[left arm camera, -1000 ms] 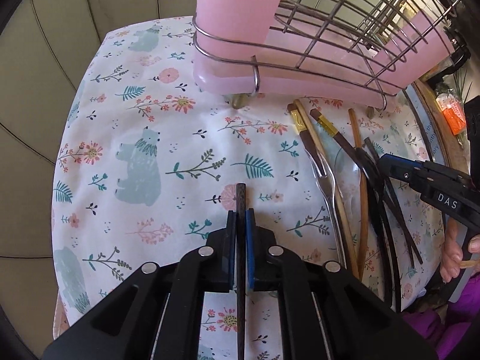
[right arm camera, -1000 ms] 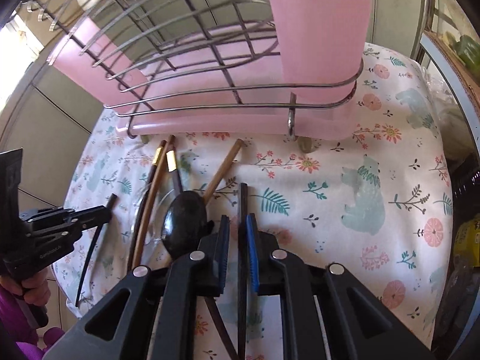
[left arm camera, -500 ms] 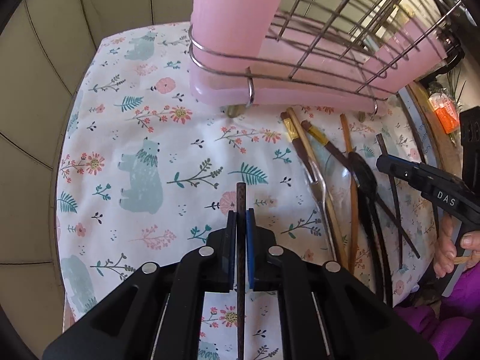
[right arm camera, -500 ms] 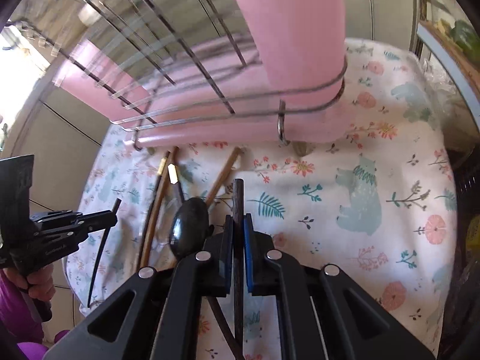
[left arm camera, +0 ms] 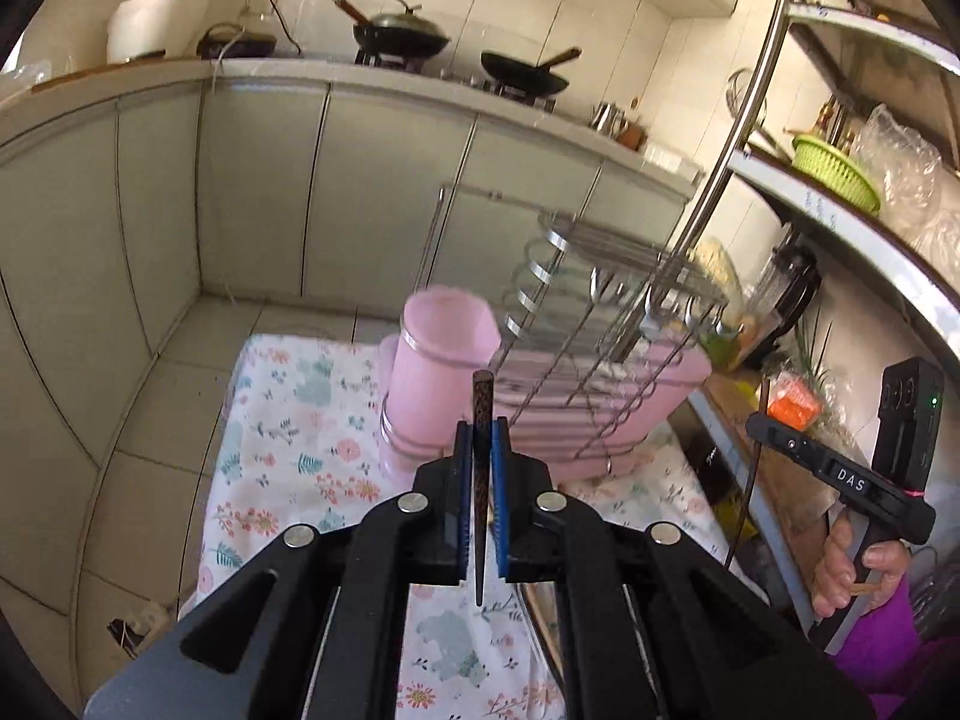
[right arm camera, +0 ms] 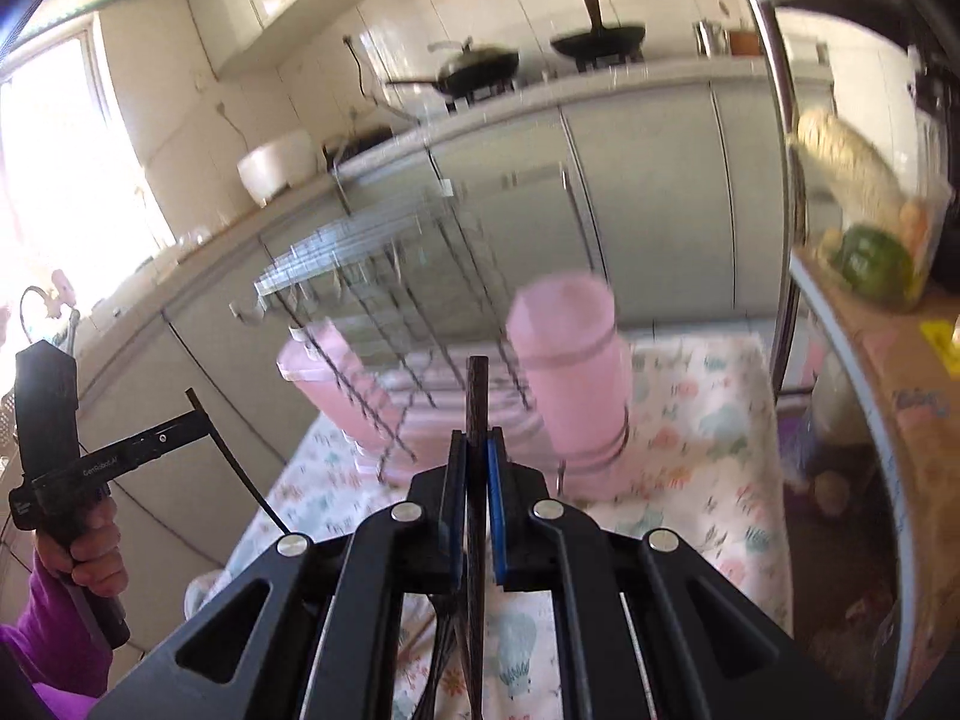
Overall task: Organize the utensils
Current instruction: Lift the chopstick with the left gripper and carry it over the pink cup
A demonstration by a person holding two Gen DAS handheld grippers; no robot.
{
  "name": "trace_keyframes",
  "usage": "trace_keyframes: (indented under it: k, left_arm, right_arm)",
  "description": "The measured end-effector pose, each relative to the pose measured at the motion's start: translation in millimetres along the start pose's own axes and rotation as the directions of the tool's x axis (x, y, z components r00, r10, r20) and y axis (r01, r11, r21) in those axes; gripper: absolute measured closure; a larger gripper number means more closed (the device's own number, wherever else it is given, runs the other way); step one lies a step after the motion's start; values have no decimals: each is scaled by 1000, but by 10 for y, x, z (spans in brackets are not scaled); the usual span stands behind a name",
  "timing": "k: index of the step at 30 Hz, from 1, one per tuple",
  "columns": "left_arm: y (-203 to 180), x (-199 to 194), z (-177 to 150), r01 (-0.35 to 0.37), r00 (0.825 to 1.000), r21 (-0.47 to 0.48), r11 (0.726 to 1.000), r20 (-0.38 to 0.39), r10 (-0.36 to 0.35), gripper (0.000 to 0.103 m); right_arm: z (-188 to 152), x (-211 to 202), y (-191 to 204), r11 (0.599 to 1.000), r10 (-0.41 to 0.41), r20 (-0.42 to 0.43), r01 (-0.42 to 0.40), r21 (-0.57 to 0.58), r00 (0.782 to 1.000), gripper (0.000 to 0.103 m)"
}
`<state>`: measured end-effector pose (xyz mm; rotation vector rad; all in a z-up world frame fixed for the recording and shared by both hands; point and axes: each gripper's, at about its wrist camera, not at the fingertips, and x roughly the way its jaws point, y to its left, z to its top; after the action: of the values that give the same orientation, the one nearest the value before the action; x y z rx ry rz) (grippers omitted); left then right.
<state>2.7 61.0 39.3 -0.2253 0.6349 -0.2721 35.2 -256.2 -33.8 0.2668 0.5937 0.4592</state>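
My left gripper (left arm camera: pixel 481 429) is shut on a dark chopstick (left arm camera: pixel 482 396), held high and pointing toward the pink utensil cup (left arm camera: pixel 447 360) on the wire dish rack (left arm camera: pixel 600 324). My right gripper (right arm camera: pixel 477 441) is shut on another dark chopstick (right arm camera: pixel 477 384), also raised, with the pink cup (right arm camera: pixel 567 354) ahead to the right. Each gripper shows in the other's view: the right one (left arm camera: pixel 757 423) with its chopstick hanging down, the left one (right arm camera: pixel 201 417) likewise. The rack (right arm camera: pixel 384 276) is blurred.
The rack's pink drip tray (left arm camera: pixel 600 414) stands on a floral tablecloth (left arm camera: pixel 288 420). Dark utensils (right arm camera: pixel 447 654) lie under the right gripper. A metal shelf post (left arm camera: pixel 738 126) and shelf (left arm camera: pixel 840 210) rise at right. Kitchen cabinets (left arm camera: pixel 270 192) stand behind.
Both grippers have lifted off the table with their chopsticks and tilted up, from looking down at the cloth to facing the rack and cup from higher and farther back.
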Motion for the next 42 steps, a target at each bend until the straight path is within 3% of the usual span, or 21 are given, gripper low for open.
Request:
trace_keyframes:
  k: [5, 10, 15, 19, 23, 30, 34, 42]
  left_arm:
    - [-148, -348, 431, 8, 987, 11, 1000, 160, -10, 98]
    - [-229, -507, 806, -3, 961, 8, 1000, 276, 1, 98]
    - [-250, -444, 1064, -44, 946, 20, 999, 324, 35, 98]
    - [-199, -250, 1170, -70, 949, 18, 997, 308, 62, 98]
    - [-96, 25, 1155, -90, 966, 10, 996, 246, 84, 98]
    - [53, 447, 973, -104, 989, 12, 995, 103, 102, 98]
    - [122, 629, 871, -106, 993, 3, 994, 43, 106, 98]
    - [190, 783, 757, -110, 994, -11, 994, -16, 110, 98]
  right_arm:
    - [385, -313, 104, 999, 1, 192, 5, -32, 981, 97]
    - [733, -442, 135, 998, -21, 372, 44, -54, 928, 97]
    - [966, -311, 103, 993, -64, 468, 102, -57, 882, 97]
    - [1064, -108, 15, 988, -102, 504, 147, -50, 858, 97]
    - [1095, 142, -128, 987, -127, 474, 159, -28, 871, 97]
    - [895, 475, -322, 986, -155, 347, 167, -4, 925, 97]
    - [782, 597, -418, 987, -161, 278, 162, 19, 947, 97]
    - [644, 705, -468, 986, -169, 189, 167, 22, 967, 97]
